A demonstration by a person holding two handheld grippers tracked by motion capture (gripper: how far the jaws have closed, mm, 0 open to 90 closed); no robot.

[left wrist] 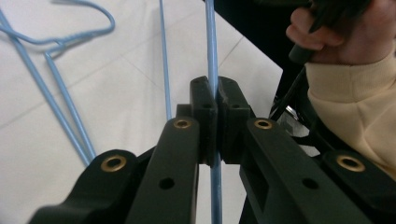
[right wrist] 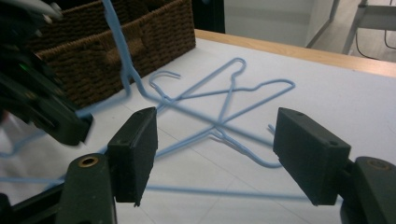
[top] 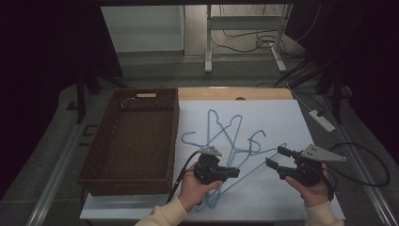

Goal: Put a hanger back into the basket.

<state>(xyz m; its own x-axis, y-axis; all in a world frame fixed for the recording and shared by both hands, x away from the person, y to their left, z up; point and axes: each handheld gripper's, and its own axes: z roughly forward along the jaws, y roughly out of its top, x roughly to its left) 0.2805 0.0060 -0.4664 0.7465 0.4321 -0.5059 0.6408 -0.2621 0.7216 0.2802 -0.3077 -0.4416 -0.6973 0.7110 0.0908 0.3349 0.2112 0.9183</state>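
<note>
Several light-blue wire hangers [top: 225, 134] lie tangled on the white table sheet [top: 277, 117]. My left gripper [top: 234, 173] is shut on the thin bar of one blue hanger [left wrist: 211, 42], which runs straight between its jaws [left wrist: 216, 93]. That held hanger [right wrist: 119, 51] rises at the left of the right gripper view, beside the left gripper [right wrist: 42, 107]. My right gripper [top: 276, 157] hovers at the right of the pile, open, with nothing between its pads [right wrist: 217, 140]. More hangers [right wrist: 224, 93] lie flat on the sheet beyond it.
A brown woven basket [top: 146, 100] stands at the left of the sheet, with nothing in it that I can see. A wooden table edge [top: 235, 93] runs behind the sheet. A white power strip [top: 322, 120] and cables lie on the floor at the right.
</note>
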